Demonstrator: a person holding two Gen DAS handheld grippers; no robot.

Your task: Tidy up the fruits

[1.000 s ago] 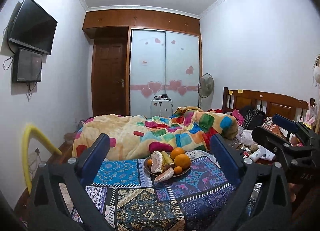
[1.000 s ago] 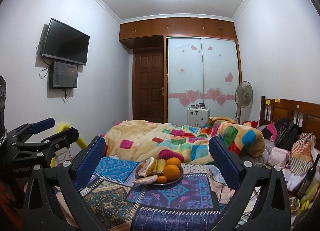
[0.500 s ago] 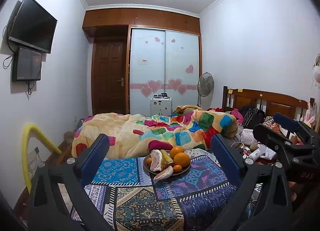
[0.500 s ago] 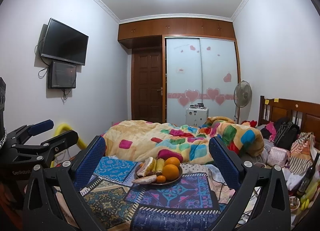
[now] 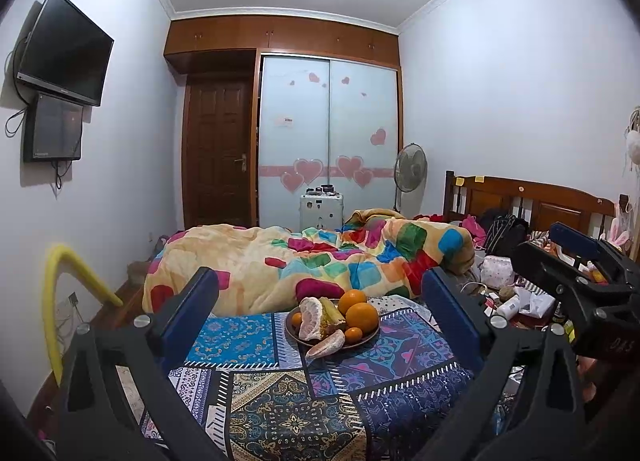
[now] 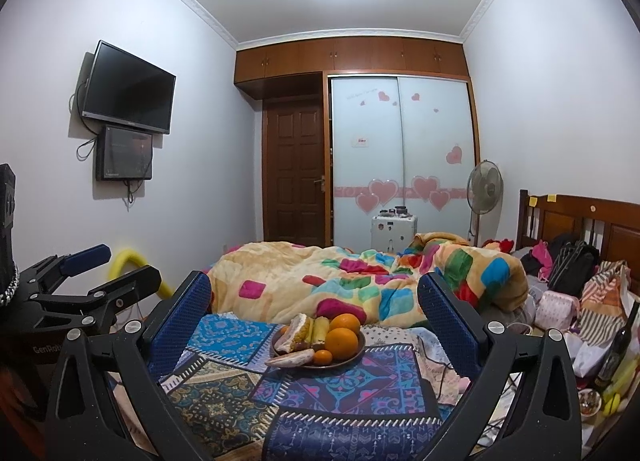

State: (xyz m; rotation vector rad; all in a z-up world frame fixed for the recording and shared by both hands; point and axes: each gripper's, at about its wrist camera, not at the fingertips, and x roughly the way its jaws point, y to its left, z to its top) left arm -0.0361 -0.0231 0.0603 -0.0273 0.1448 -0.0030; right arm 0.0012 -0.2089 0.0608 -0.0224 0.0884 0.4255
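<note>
The left gripper (image 5: 320,297) hangs with its blue fingers (image 5: 192,309) spread wide, holding nothing. Between them, farther off, a dark plate (image 5: 370,335) sits on a patterned cloth (image 5: 280,393), carrying oranges (image 5: 362,317) and pomelo pieces (image 5: 311,319); one pomelo wedge (image 5: 326,343) overhangs the near rim. The right gripper (image 5: 568,257) shows at the right edge, beside a colourful blanket (image 5: 320,261)
</note>
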